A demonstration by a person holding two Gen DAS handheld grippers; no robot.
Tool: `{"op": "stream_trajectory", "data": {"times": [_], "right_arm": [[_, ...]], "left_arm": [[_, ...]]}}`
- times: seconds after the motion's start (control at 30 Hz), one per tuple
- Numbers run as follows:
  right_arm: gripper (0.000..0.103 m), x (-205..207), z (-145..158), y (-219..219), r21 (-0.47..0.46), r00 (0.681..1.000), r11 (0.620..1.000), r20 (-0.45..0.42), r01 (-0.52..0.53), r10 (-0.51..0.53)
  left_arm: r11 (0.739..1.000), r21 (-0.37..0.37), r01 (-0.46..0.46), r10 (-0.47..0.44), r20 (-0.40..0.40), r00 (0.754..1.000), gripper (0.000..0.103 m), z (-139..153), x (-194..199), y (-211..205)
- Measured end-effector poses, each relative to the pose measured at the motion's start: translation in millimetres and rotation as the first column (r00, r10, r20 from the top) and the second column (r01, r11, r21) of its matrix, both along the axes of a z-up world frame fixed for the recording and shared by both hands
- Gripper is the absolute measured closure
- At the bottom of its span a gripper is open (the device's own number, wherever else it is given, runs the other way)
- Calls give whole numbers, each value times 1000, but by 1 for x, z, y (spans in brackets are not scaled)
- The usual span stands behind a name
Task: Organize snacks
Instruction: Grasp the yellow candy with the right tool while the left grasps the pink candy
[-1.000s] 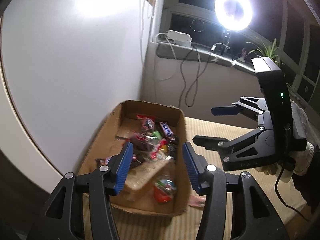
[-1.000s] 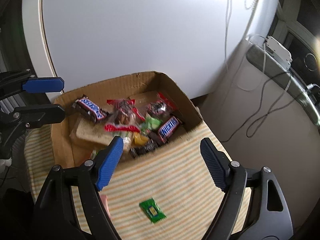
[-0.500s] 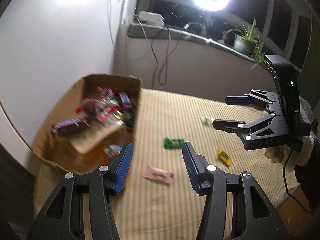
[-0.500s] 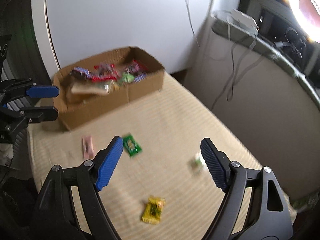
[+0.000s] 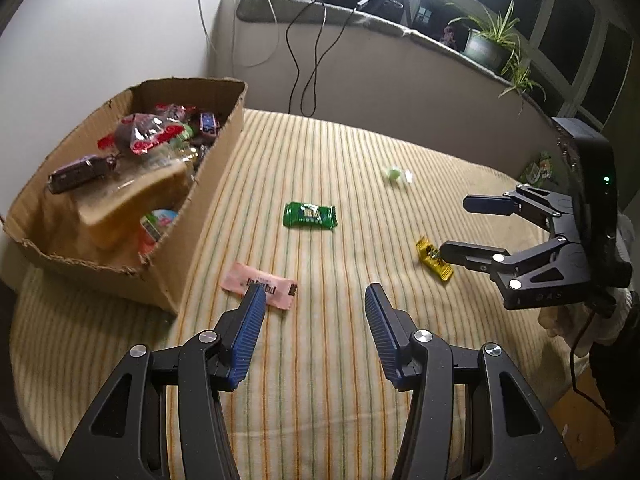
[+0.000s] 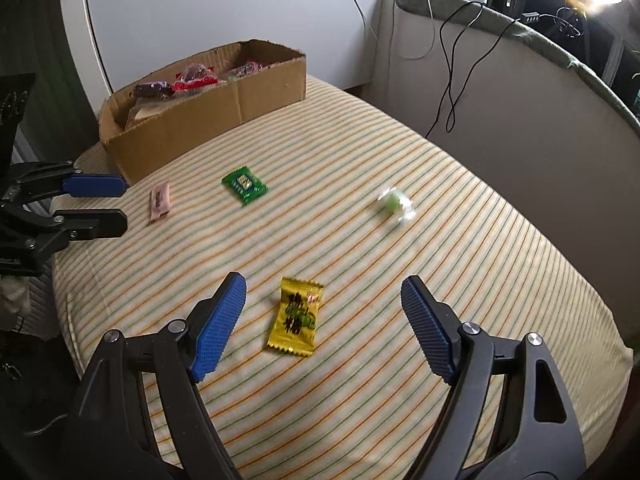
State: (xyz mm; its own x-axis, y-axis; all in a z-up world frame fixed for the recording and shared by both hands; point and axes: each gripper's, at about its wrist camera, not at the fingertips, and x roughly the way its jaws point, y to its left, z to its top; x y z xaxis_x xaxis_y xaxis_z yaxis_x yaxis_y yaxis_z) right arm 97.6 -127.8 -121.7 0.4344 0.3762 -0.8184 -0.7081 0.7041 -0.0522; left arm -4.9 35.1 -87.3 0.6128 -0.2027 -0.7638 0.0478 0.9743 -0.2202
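Note:
A cardboard box with several wrapped snacks stands at the left of a striped cloth. Loose on the cloth lie a pink packet, a green packet, a yellow candy packet and a small pale green candy. My left gripper is open and empty, its left fingertip just over the pink packet. My right gripper is open and empty, hovering above the yellow packet.
The striped cloth covers a rounded table that drops off at its edges. A grey ledge with cables, a white power strip and potted plants runs behind. A white wall panel stands behind the box. A green bag lies at far right.
Both grippers have pulled back from over the box to the open cloth. The left one now hangs by the pink packet, the right one over the yellow packet. Both stay open.

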Motion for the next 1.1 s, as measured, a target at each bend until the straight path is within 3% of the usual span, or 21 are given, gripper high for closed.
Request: {"op": "stream_trajectory", "data": {"times": [0.37,0.83,1.1], "right_arm": [[21,-2,-9,3,2,1000,1000,-30,-4,4],[38,3,-25,2,-6,997,1000,-77,7,-8],[52,7,-31,4,1,995,1000,-95,14,-13]], "left_arm": [[1000,-18,-19,19,-42,999,52,-14,11,1],[998,-19,-59,57,-90,994,52,-29,27,4],[998,51,-40,44,-78,996,52,-30,41,-5]]}}
